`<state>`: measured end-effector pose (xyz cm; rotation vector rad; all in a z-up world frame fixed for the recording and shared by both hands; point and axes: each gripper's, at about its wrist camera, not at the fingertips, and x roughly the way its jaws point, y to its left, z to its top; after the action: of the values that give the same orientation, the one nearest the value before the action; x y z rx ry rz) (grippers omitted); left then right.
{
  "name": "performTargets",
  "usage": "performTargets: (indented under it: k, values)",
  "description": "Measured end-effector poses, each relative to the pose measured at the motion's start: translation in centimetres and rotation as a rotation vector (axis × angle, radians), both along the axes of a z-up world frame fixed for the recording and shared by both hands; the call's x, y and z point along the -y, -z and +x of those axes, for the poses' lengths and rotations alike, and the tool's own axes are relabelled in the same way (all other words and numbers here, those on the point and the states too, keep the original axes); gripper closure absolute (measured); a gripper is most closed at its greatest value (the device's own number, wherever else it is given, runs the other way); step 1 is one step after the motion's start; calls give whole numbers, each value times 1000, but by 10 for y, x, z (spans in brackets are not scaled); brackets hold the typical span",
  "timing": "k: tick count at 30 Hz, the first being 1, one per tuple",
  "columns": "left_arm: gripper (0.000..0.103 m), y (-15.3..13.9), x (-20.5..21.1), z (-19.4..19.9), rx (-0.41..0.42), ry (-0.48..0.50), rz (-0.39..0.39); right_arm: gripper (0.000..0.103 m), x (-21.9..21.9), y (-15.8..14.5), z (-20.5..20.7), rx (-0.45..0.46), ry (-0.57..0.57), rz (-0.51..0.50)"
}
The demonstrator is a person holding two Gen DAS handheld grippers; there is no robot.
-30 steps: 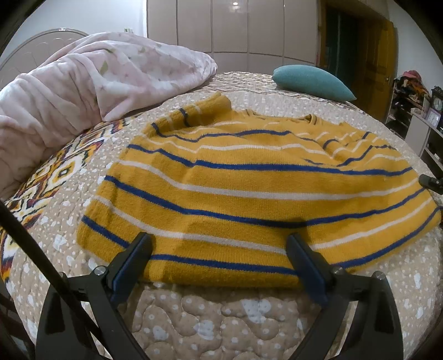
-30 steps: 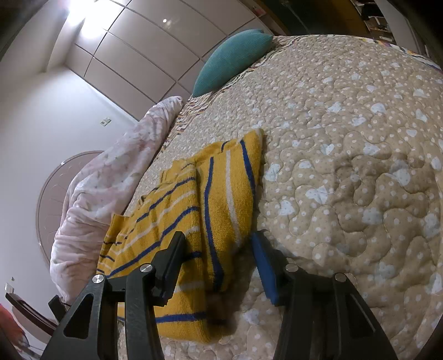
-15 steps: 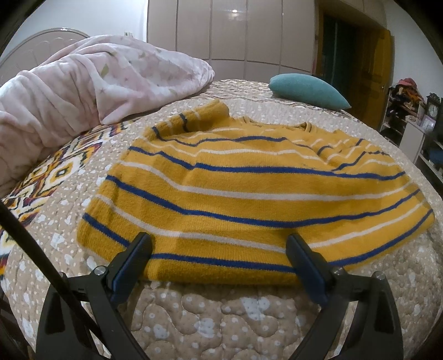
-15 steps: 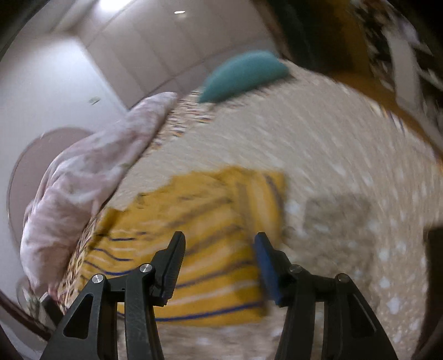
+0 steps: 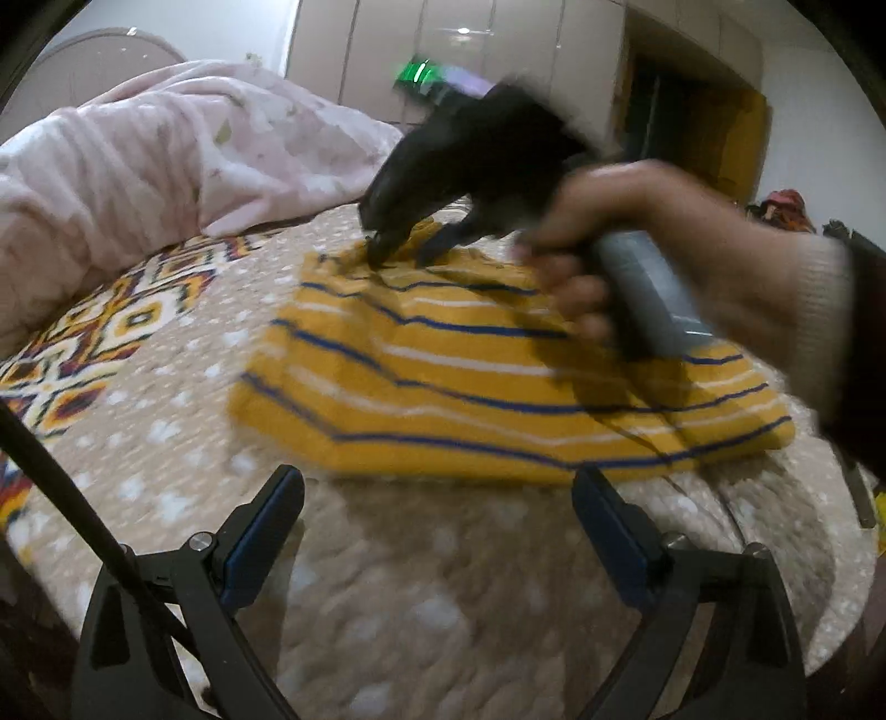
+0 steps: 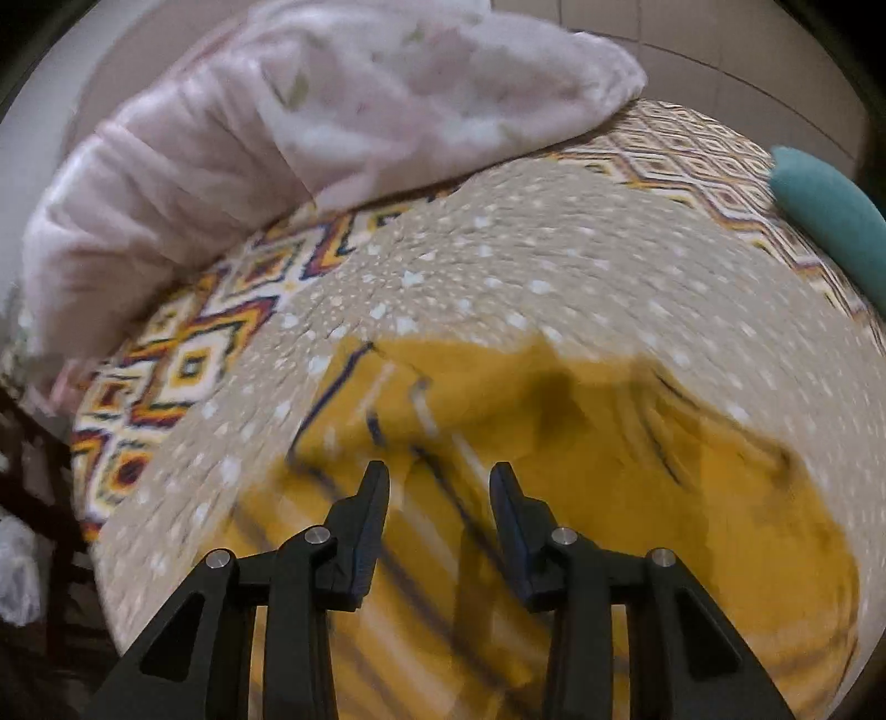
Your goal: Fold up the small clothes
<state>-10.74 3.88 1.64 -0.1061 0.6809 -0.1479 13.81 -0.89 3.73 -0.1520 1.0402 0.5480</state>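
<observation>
A yellow sweater with blue and white stripes lies folded on the beige dotted quilt. My left gripper is open and empty, just short of the sweater's near edge. My right gripper is open and hovers over the sweater near its far left corner. It also shows in the left wrist view, held in a hand, its tips just above the sweater's far edge. Both views are motion-blurred.
A bunched pink duvet lies at the back left of the bed. A teal pillow lies at the far right. A patterned bedspread shows beyond the quilt. Wardrobe doors stand behind the bed.
My right gripper has swung from the sweater's right edge across to its far left corner. My left gripper has drawn back a little from the near edge.
</observation>
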Motion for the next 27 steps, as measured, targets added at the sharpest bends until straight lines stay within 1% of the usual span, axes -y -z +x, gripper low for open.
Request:
performTargets:
  k: [1, 3, 4, 5, 6, 8, 9, 11, 13, 15, 17, 19, 21, 22, 24, 27]
  values:
    - [6, -2, -5, -3, -3, -8, -7, 61, -13, 12, 11, -22, -1, -31]
    - [6, -7, -21, -9, -10, -46, -26, 54, -29, 28, 25, -26, 8, -100]
    - [6, -10, -30, -10, -12, -70, -37, 51, -31, 28, 26, 0, 17, -111]
    - [6, -13, -37, -10, -12, -84, -50, 51, -30, 25, 27, -6, 26, -106]
    - [6, -16, -46, -9, -9, -98, -66, 51, -26, 20, 26, -16, 41, -88]
    - [6, -18, -57, -4, -17, -120, -87, 50, -5, 1, 13, 2, 71, 6]
    - [6, -19, -65, 4, -33, -135, -114, 49, 14, -11, 2, 6, 90, 63]
    - [6, -19, -73, 13, -44, -134, -161, 39, 47, -23, -19, 5, 127, 137]
    - [6, -18, -79, 33, -70, -116, -205, 37, 84, -27, -49, 9, 153, 198]
    - [6, -15, -78, 55, -93, -93, -216, 37, 115, -25, -83, 19, 171, 207]
    - [6, -11, -77, 76, -134, -85, -211, 37, 145, -17, -113, 22, 203, 211]
    - [6, -6, -77, 103, -198, -61, -214, 37, 167, -8, -143, 26, 233, 214]
    - [6, -2, -76, 130, -257, -55, -198, 37, 175, -4, -162, 43, 232, 215]
    - [6, -2, -75, 136, -270, -47, -190, 37, 176, -1, -174, 54, 220, 210]
    - [6, -2, -74, 161, -308, -31, -152, 37, 167, 2, -191, 81, 176, 200]
    - [6, 4, -70, 202, -394, 17, -88, 37, 131, 5, -206, 139, 76, 156]
